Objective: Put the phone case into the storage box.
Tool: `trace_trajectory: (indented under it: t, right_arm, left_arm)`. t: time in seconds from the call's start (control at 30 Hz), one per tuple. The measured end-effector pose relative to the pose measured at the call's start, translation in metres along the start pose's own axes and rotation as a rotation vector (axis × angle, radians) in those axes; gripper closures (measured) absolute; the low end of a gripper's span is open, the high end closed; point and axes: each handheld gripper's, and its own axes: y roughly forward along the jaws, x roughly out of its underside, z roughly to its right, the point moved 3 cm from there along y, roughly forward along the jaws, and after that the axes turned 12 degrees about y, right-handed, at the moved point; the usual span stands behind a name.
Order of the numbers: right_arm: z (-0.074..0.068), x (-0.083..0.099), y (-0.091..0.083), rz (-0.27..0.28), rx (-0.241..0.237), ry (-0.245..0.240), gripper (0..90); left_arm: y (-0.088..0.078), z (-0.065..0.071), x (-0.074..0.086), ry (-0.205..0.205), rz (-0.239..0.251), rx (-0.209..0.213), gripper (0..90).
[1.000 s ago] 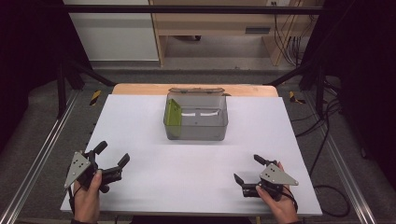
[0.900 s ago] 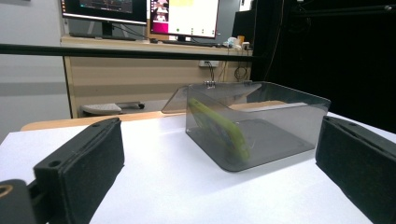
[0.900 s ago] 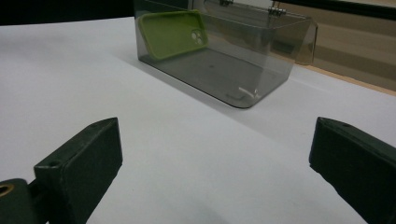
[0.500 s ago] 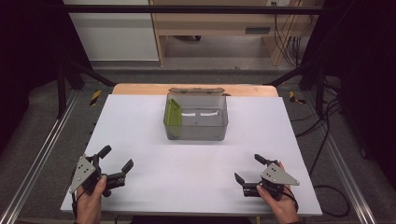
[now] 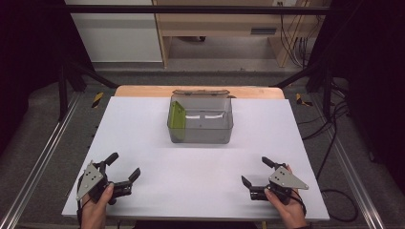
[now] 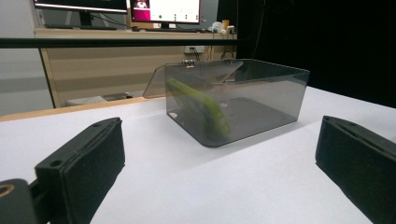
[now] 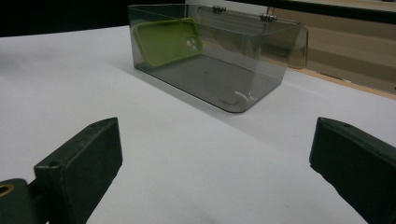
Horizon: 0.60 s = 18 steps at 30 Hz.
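Two grippers low at the near bench edge, left gripper and right gripper, jaws wide apart, empty. Clear box mid-bench, well apart; green phone case leaning inside.

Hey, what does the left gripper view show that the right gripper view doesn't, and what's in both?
Left gripper view alone: two monitors on a wooden desk behind the table, and the green phone case seen edge-on, leaning inside the box.

Right gripper view alone: the case's broad face with its camera cutout, and the hinges along the box's far rim.

Both: the clear smoky box on the white table, lid open, with a wide-open pair of black jaws in front.
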Motion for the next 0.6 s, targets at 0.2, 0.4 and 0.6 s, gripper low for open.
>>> trace_trajectory:
  t: [0.2, 0.4, 0.6]
  right_arm:
    - [0.0014, -0.0005, -0.0008, 0.009, -0.001, 0.004, 2.7]
    - [0.0039, -0.0012, -0.0021, 0.03, -0.003, 0.011, 2.6]
    - [0.0059, -0.0029, -0.0037, 0.066, -0.022, 0.026, 2.4]
  left_arm:
    - [0.0011, 0.0024, 0.0012, 0.01, -0.007, 0.012, 1.3]
    - [0.0014, 0.0038, 0.0026, 0.01, -0.016, 0.018, 1.4]
    - [0.002, 0.0061, 0.0051, 0.008, -0.024, 0.027, 1.4]
